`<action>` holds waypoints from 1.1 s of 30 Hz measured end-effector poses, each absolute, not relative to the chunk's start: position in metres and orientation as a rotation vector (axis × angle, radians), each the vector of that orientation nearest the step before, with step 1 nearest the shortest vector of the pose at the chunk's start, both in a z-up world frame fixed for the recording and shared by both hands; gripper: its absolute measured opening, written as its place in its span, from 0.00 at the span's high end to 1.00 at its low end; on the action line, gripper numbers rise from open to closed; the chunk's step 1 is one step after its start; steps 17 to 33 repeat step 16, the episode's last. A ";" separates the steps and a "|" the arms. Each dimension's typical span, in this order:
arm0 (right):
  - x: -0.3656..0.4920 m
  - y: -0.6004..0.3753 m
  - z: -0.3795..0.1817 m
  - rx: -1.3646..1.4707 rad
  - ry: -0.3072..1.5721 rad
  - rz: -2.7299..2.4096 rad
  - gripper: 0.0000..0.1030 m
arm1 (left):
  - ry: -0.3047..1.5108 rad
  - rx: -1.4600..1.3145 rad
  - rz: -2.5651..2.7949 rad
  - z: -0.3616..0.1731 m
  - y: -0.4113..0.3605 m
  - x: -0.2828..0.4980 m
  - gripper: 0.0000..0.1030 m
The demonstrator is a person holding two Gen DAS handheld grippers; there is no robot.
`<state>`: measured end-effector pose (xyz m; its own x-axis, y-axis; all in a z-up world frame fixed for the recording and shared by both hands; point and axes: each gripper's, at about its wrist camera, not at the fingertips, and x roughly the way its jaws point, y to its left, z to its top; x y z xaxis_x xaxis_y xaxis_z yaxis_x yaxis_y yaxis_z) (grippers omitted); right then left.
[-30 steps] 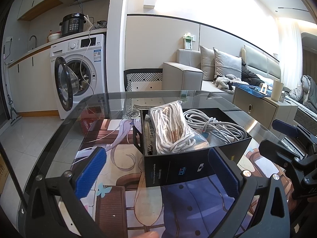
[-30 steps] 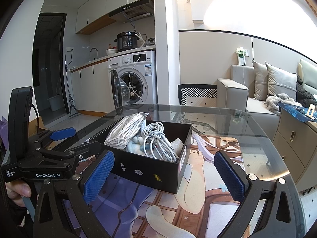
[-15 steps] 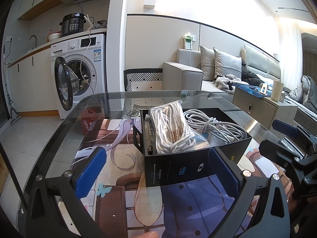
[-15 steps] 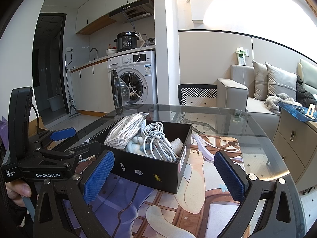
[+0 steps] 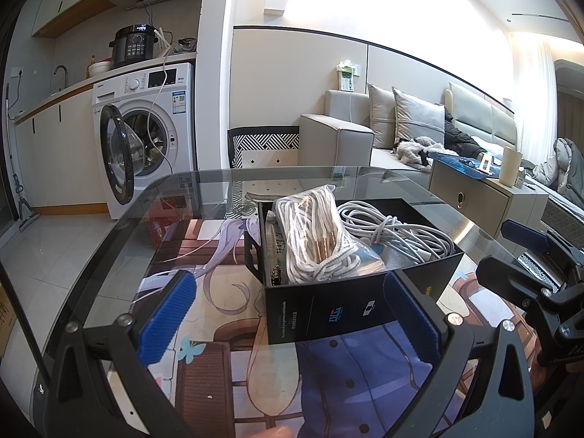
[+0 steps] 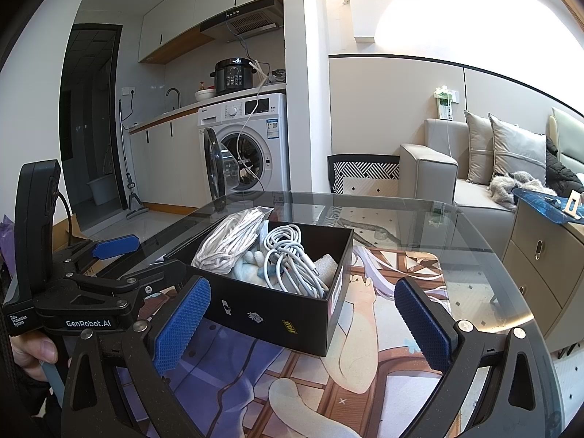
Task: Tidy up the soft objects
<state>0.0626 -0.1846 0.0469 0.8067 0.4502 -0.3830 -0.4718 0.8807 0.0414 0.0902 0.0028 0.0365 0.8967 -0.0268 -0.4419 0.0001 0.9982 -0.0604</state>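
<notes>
Clearly, both grippers stood wide open and held nothing. The left gripper [image 5: 288,314] hovered above the glass surface [image 5: 120,252], its jaws spread to either side of the black box's [image 5: 339,310] near wall without touching it. The right gripper [image 6: 303,317] was likewise spread, its blue pads [image 6: 182,325] apart from the box. Inside the box lay a bagged bundle of white cord [image 5: 314,233] beside a coil of white cable [image 5: 394,230], with a pale blue soft item [image 6: 248,270] between them.
</notes>
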 end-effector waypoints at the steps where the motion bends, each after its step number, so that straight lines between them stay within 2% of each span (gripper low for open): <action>1: 0.063 -0.185 0.047 -0.057 0.396 0.493 0.00 | 0.459 -0.060 -0.014 0.036 0.003 0.090 0.00; 33: 0.063 -0.185 0.047 -0.056 0.396 0.493 0.00 | 0.456 -0.060 -0.017 0.036 0.003 0.089 0.00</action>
